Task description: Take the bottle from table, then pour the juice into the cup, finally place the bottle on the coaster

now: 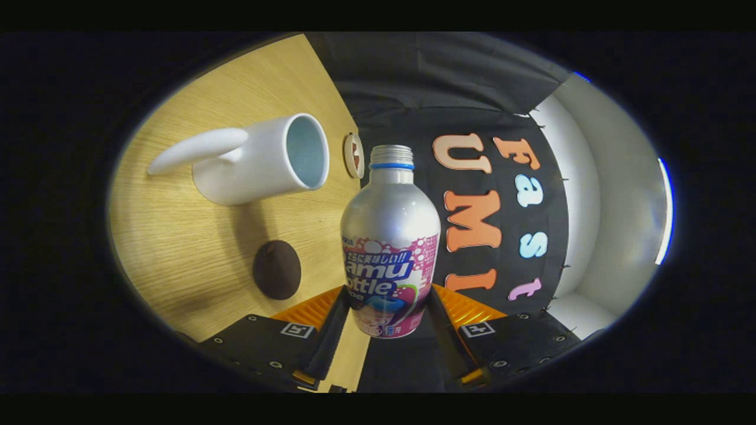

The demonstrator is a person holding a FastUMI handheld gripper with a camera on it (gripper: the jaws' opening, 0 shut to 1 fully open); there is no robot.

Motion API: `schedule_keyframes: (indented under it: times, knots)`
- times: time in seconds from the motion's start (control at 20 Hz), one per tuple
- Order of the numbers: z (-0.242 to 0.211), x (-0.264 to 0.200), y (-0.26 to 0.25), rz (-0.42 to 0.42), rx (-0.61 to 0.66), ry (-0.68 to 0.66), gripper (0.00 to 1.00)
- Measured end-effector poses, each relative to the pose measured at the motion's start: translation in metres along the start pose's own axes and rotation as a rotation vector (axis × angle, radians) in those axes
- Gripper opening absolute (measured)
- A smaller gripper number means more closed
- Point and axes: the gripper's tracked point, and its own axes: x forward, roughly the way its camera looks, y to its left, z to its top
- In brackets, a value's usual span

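Wooden table point(195, 248) carries a white cup point(260, 159), a dark coaster point(277, 269) and a small disc point(354, 155); the gripper point(387, 310) clamps the silver bottle point(390, 236) between both fingers.

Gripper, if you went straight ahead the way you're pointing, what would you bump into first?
Beyond the juice bottle clamped between the gripper fingers, probably the black cloth wall. The white cup sits off to the side. Depth is hard to judge.

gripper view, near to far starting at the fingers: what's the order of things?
Gripper, its fingers pressed on the bottle → dark brown round lump on the wooden table → white cup → small round coaster just beyond the cup's mouth.
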Motion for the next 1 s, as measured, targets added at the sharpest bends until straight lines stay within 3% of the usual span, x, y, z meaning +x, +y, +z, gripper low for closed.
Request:
schedule_keyframes:
  times: [1.0]
  knots:
    - [0.005,-0.008,-0.015,0.002,-0.265,-0.046,0.75]
